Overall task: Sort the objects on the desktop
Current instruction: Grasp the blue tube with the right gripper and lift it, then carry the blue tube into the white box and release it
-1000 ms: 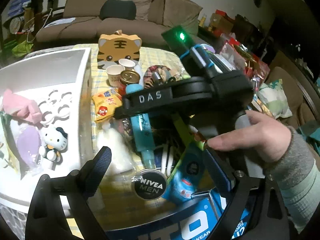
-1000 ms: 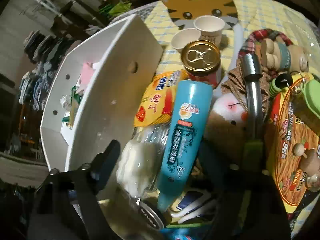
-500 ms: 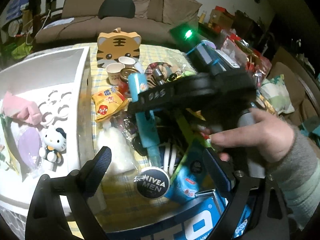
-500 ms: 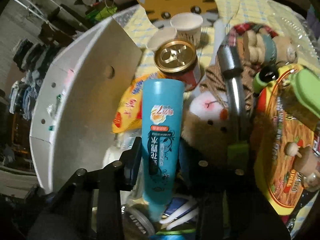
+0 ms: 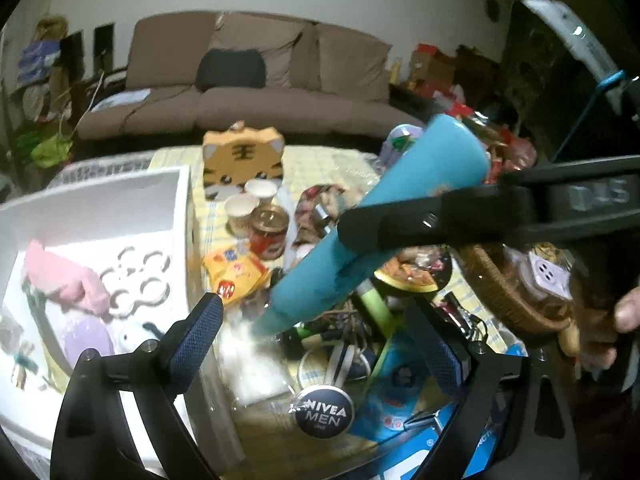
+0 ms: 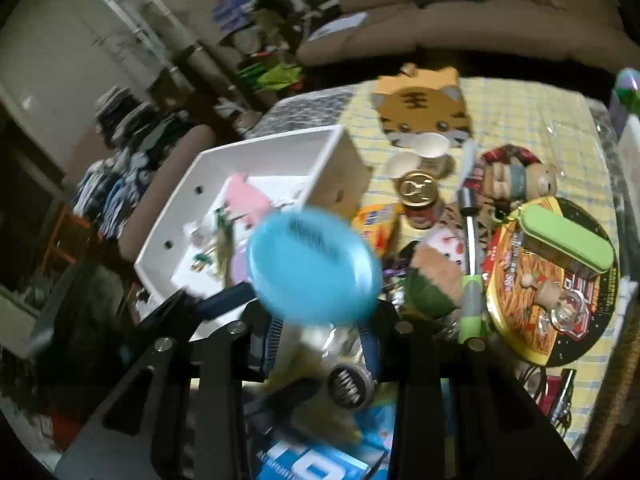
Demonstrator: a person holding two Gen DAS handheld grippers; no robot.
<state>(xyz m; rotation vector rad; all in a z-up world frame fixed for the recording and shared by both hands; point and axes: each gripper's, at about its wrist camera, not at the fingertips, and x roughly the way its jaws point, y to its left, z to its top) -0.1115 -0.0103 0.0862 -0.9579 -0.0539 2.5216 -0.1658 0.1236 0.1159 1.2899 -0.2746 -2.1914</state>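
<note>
Checked-cloth table (image 6: 520, 120), tiger box (image 6: 424, 108), can (image 6: 418, 198)

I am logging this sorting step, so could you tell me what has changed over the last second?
The right gripper closed on the teal tube and lifted it off the pile, tilting it up. The left gripper stayed open, and the Nivea tin, red can and white bin did not move.

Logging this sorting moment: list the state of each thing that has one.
right gripper: shut on blue tube
blue tube: lifted, tilted
left gripper: open, holding nothing
white bin: open, toys inside
red can: upright, sealed
paper cups: upright
Nivea tin: lid on
</note>
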